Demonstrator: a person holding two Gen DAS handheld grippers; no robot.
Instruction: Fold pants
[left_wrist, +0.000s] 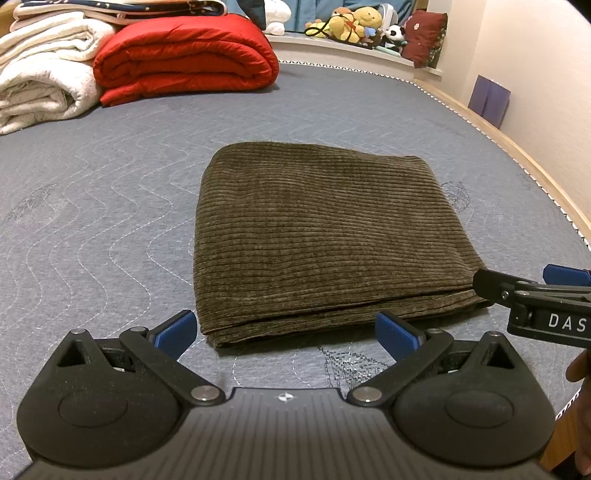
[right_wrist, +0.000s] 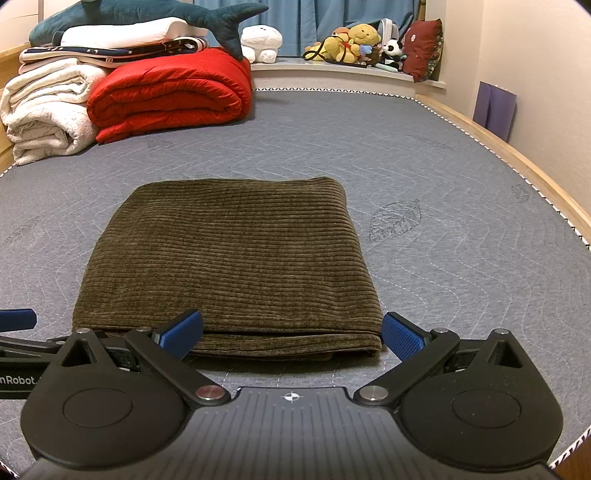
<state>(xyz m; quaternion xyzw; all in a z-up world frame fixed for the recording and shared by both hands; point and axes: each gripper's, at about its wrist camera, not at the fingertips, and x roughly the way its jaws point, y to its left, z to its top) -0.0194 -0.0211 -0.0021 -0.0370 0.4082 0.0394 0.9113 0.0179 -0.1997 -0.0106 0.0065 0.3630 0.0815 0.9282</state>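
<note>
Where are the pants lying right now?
The folded pants lie flat mid-mattress, just ahead of both open grippers, left and right; the red quilt sits far back left.

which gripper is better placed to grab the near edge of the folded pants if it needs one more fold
Right, probably. The right gripper is open and straddles the near edge of the pants. The left gripper, also open, sits off the pants' near left corner, mostly over bare mattress.

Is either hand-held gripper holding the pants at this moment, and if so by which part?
Nothing is held. The left hand-held gripper and right hand-held gripper are both open, just short of the near edge of the folded pants.
</note>
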